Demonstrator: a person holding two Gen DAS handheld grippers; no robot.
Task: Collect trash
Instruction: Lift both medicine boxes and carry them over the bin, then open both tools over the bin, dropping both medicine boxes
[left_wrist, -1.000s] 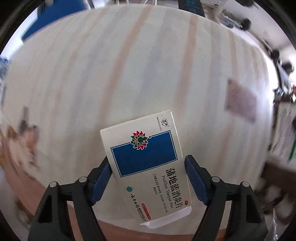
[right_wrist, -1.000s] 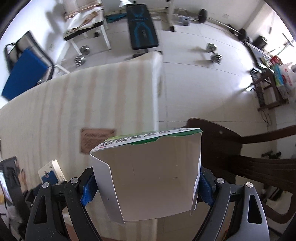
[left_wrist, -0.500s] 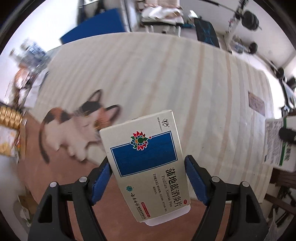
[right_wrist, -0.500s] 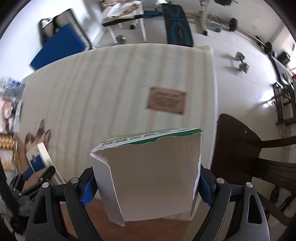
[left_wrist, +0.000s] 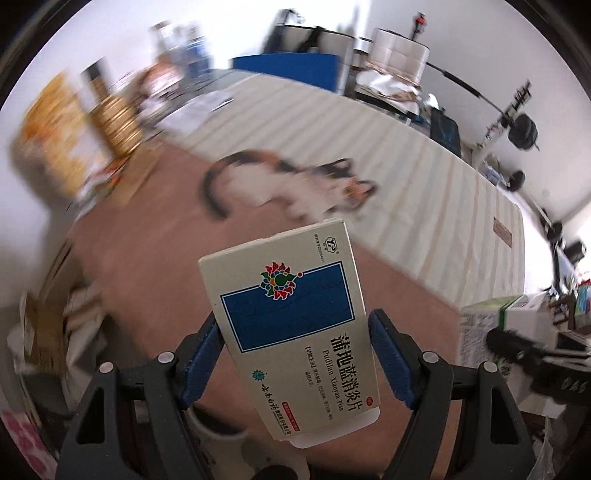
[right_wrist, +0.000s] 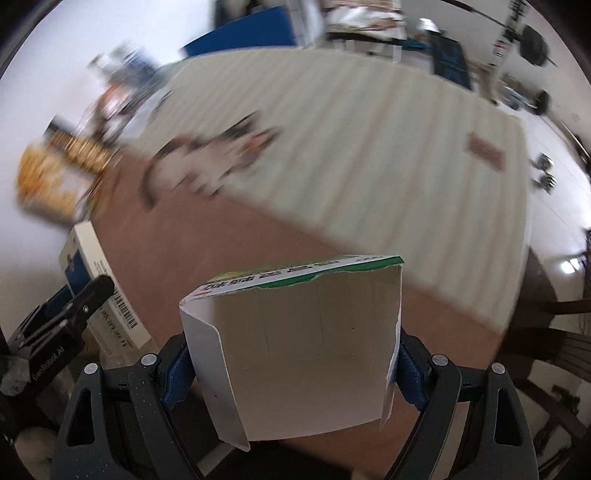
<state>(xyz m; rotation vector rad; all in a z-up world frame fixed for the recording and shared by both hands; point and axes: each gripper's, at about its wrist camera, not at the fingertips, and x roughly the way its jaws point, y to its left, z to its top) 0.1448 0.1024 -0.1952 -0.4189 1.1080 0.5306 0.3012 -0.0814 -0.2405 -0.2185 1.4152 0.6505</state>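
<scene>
My left gripper is shut on a cream medicine box with a blue panel and Chinese lettering, held tilted above the brown table. In the right wrist view my right gripper is shut on a torn white carton with a green printed edge, its open inside facing the camera. The same medicine box and the left gripper's finger show at the left of the right wrist view. The carton appears at the right edge of the left wrist view.
A calico cat lies where the striped mattress meets the table. Yellow packages and clutter stand at the far left. A brown tag lies on the mattress. Gym weights stand at the back right, a dark chair to the right.
Both grippers swept left across the mattress toward the brown table, each still holding its box. The cat, the table and the yellow packages came into view; both views rolled.
</scene>
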